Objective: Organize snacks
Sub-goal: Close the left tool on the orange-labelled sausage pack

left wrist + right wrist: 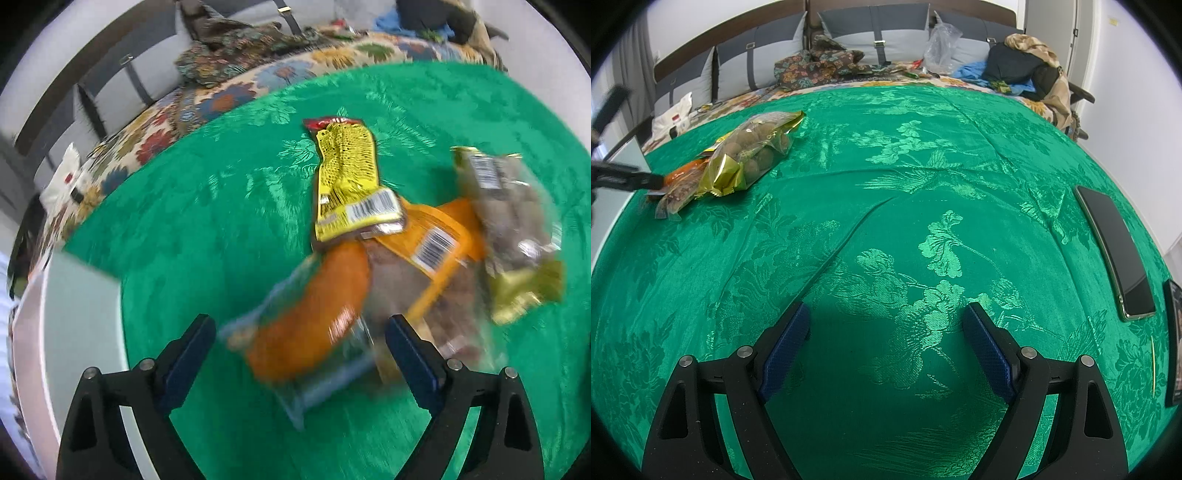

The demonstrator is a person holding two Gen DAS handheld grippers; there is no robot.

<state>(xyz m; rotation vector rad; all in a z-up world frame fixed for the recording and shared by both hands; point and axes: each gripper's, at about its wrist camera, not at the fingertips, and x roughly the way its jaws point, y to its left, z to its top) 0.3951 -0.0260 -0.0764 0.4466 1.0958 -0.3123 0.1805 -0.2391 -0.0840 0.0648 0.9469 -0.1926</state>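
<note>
While both tools gape, 4 snack packets [369, 229] overlap on green cloth [886, 184].

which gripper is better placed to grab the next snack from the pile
Left. The left gripper stands open right over the orange snack pack; the right gripper has only bare green cloth ahead.

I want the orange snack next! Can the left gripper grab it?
Probably yes. The left gripper is open with the orange packet between its fingers, and nothing lies on top of that end.
</note>
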